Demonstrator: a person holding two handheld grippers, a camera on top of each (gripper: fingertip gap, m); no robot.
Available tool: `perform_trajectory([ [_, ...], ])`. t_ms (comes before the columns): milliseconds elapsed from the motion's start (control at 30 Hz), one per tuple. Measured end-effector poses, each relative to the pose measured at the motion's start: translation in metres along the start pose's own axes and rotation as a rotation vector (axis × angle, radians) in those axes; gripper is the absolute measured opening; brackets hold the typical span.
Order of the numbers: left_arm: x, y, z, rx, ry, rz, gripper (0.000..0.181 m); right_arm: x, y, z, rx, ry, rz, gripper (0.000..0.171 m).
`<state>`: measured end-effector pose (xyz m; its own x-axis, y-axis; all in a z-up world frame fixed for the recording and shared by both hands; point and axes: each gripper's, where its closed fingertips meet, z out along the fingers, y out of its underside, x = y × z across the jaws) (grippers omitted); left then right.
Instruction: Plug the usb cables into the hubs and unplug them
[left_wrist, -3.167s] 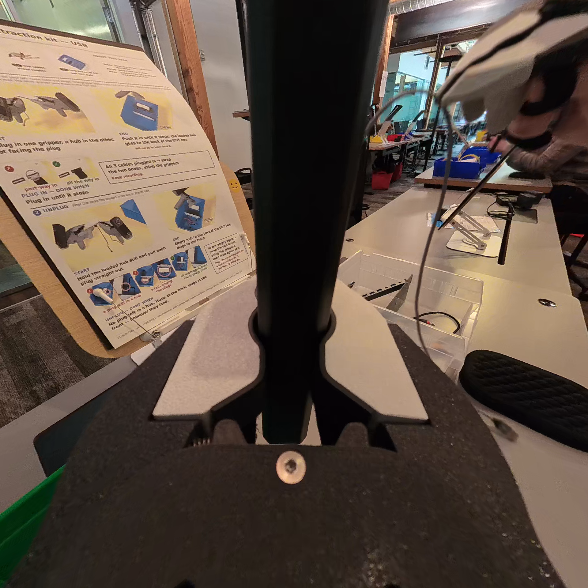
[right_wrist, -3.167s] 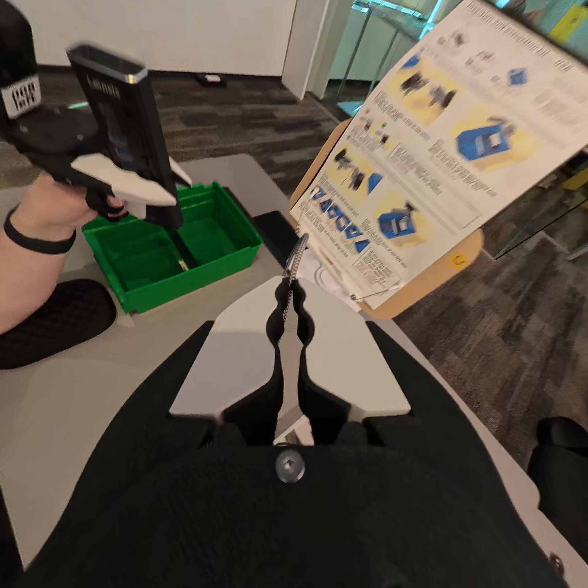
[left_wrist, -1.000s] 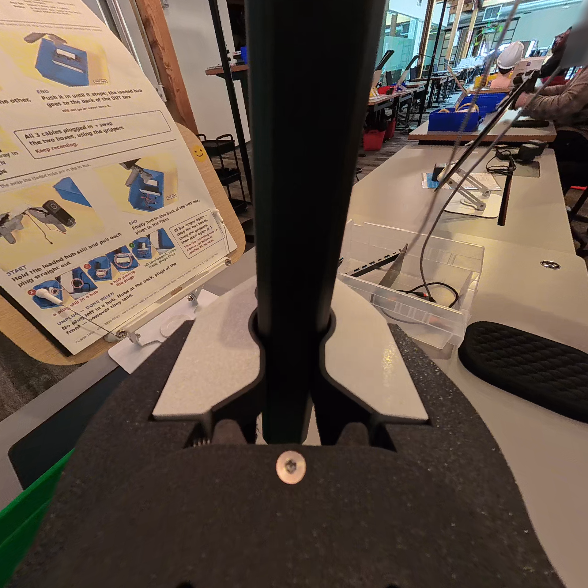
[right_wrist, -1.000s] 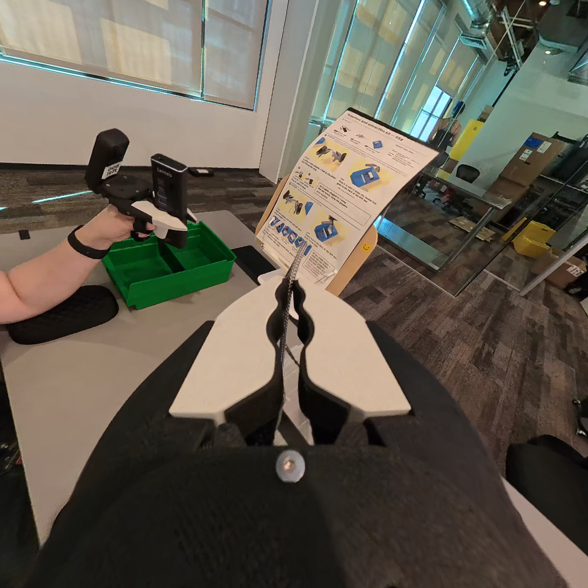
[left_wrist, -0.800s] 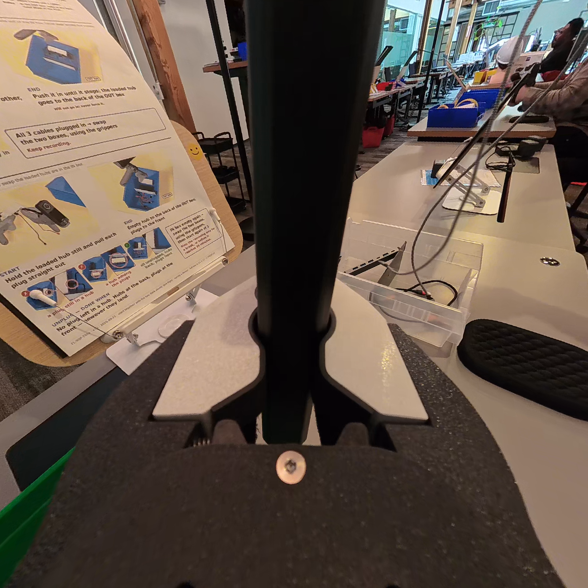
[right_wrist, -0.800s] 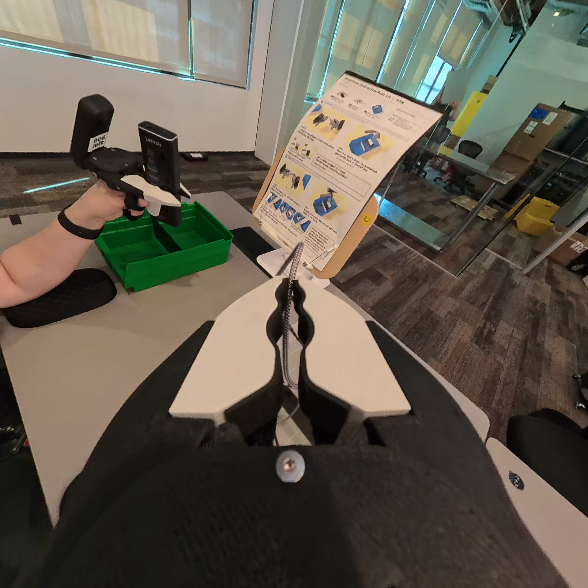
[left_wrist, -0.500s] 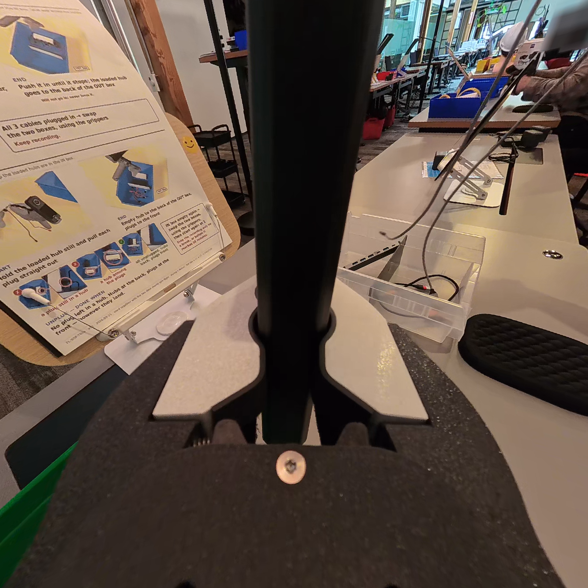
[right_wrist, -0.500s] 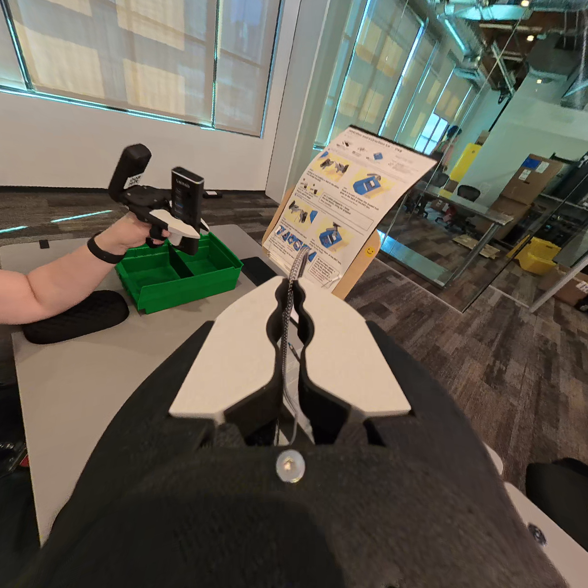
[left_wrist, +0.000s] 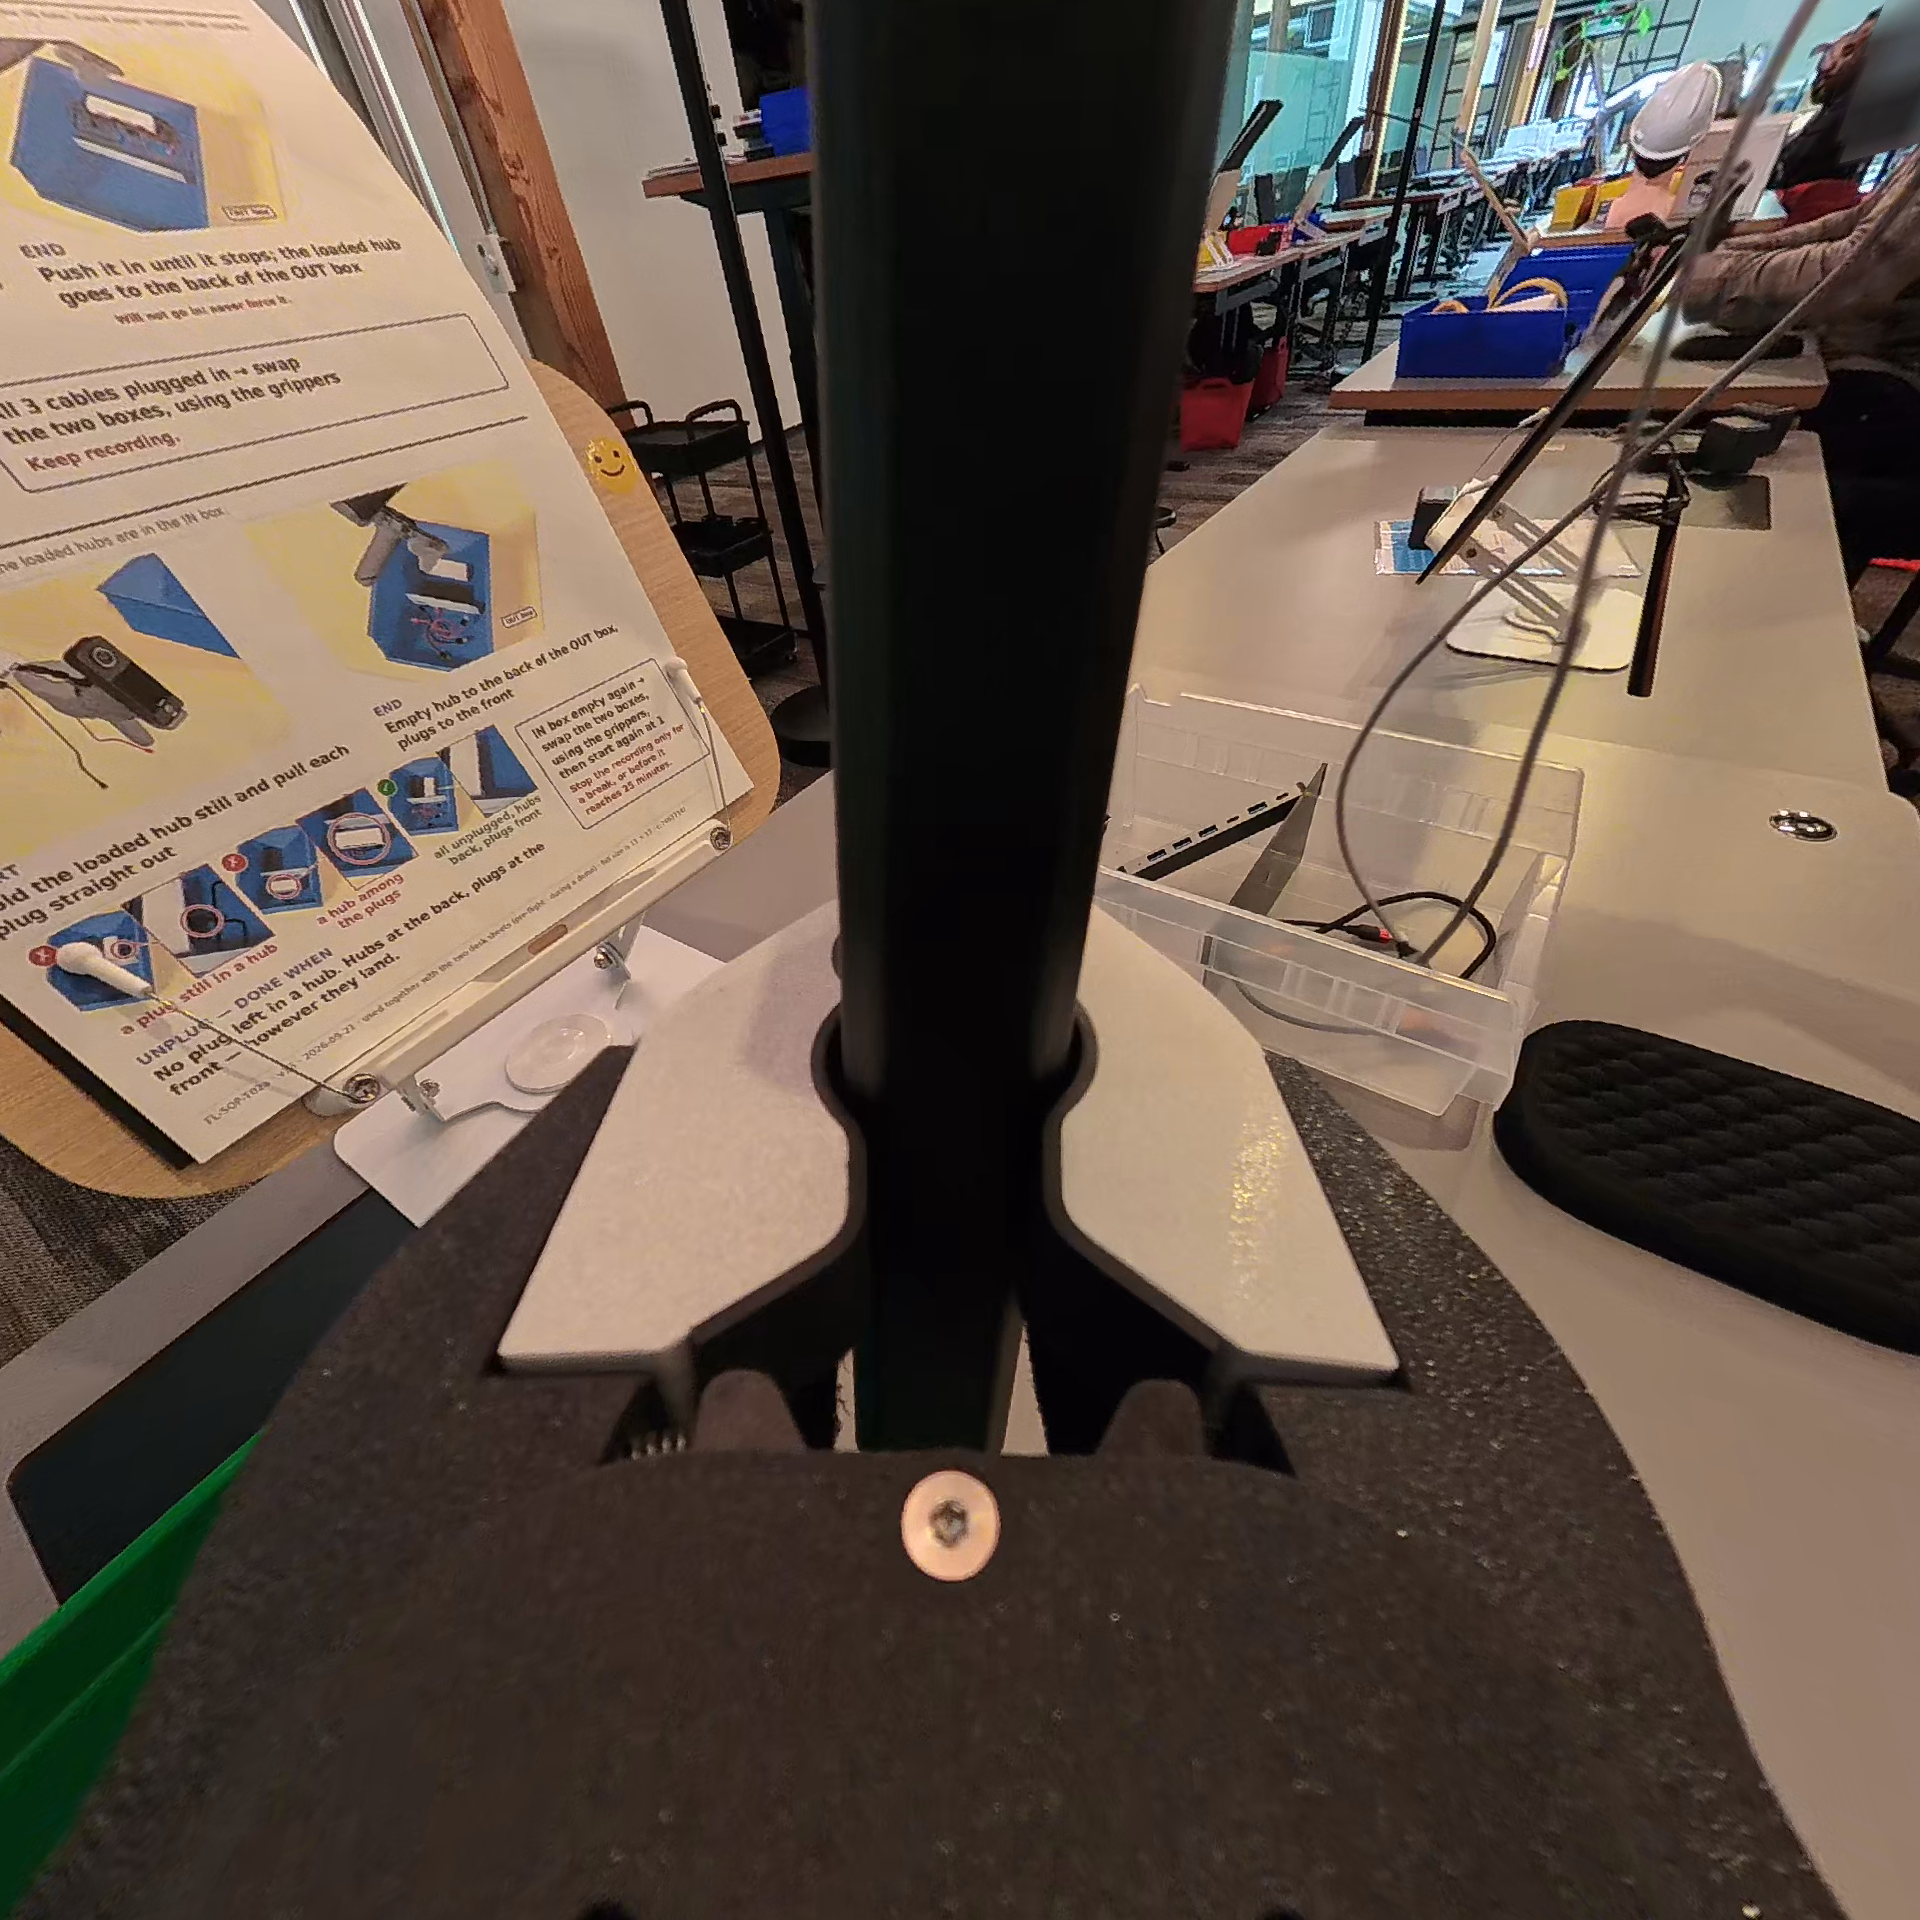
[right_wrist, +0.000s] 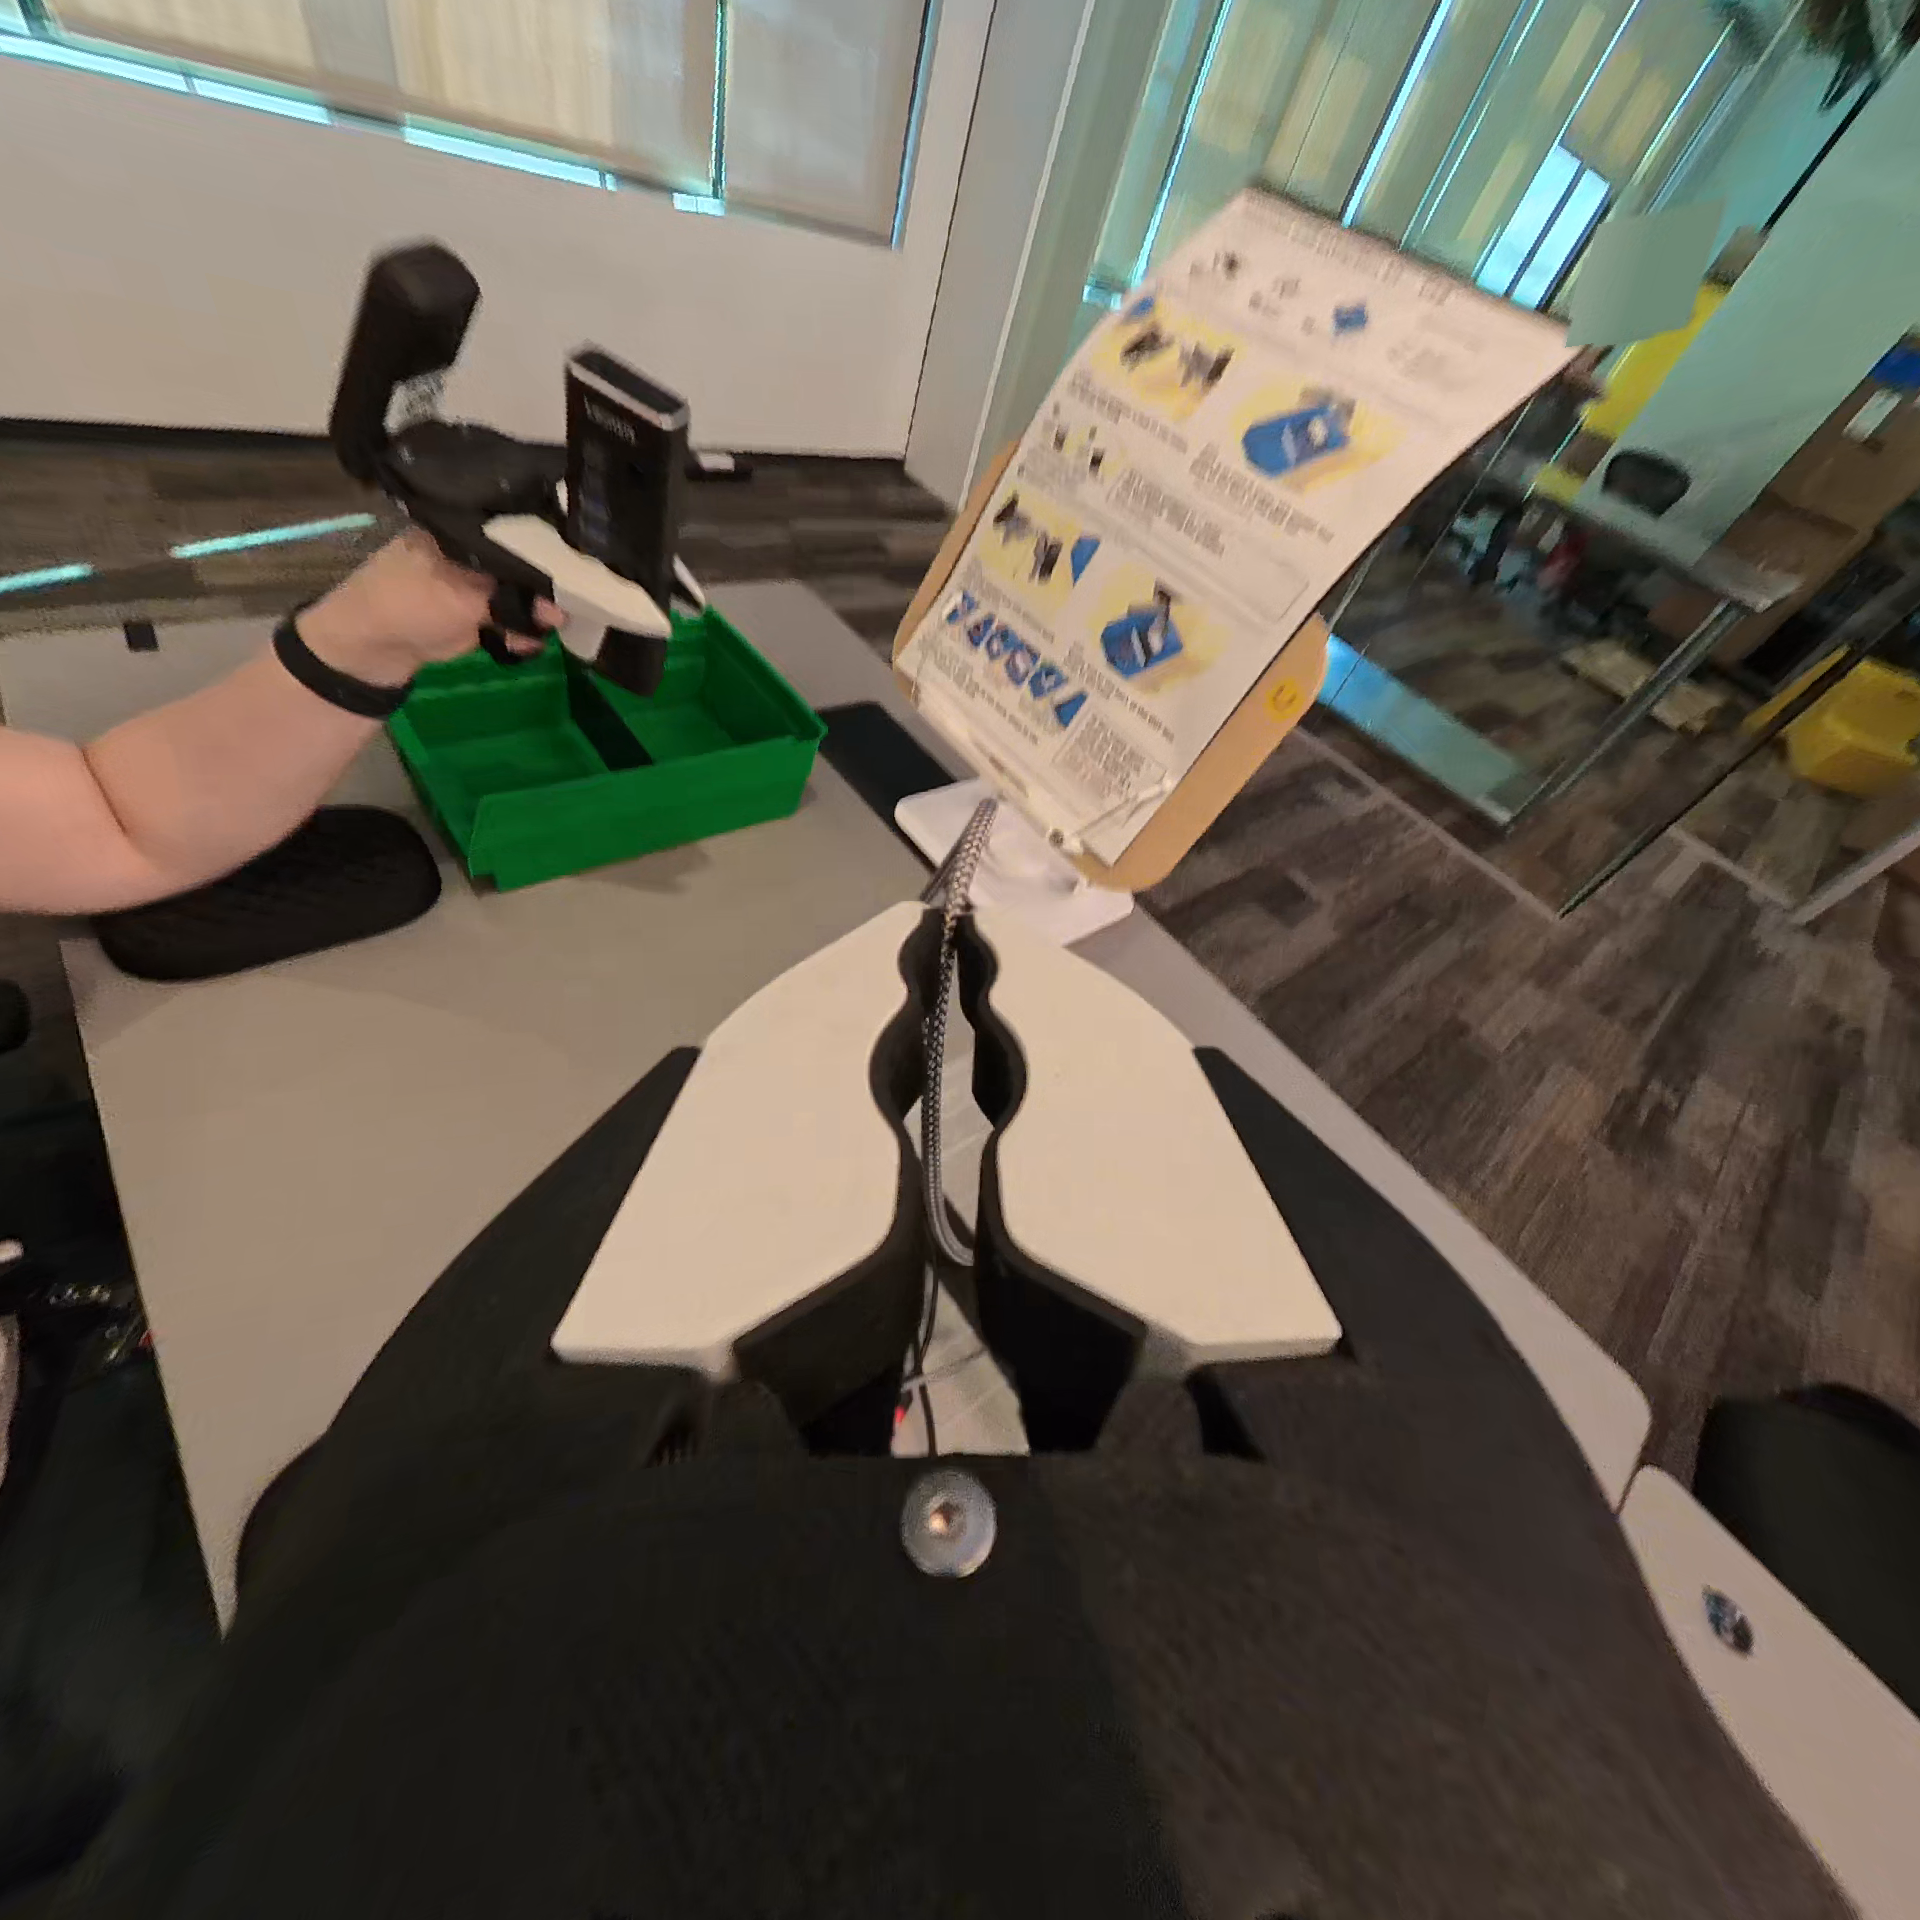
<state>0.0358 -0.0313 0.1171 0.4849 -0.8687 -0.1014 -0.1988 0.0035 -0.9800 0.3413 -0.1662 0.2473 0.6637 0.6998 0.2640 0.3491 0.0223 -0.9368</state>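
Hub (left_wrist: 966, 520) stands upright in my left tool (left_wrist: 956, 1049), clamped tight, over the green bin (right_wrist: 644, 769). My right tool (right_wrist: 940, 935) pinches the braided cable (right_wrist: 961, 852), well to the hub's right, nearer the clear bin (left_wrist: 1351, 997); plug hidden.

The left tongs (left_wrist: 956, 1049) were clamped tight, held up by a bare forearm (right_wrist: 177, 769). The right tongs (right_wrist: 951, 935) seemed nearly closed, though motion blur softened that view.
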Motion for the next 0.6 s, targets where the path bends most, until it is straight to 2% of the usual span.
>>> perform_trajectory([
  [200, 0.001, -0.001, -0.001, 0.002, 0.003, 0.002, 0.029, -0.004, 0.065, 0.045, -0.193, -0.106, 0.099, 0.004],
  [367, -0.001, -0.003, -0.004, 0.013, 0.004, -0.003, 0.029, -0.021, 0.12, 0.066, -0.311, -0.201, 0.184, 0.004],
  [500, -0.002, -0.004, -0.005, 0.018, 0.004, -0.008, 0.029, -0.02, 0.162, 0.078, -0.387, -0.187, 0.248, 0.004],
  [600, -0.001, -0.005, -0.006, 0.02, 0.004, -0.005, 0.029, -0.005, 0.207, 0.082, -0.53, -0.102, 0.281, 0.004],
])
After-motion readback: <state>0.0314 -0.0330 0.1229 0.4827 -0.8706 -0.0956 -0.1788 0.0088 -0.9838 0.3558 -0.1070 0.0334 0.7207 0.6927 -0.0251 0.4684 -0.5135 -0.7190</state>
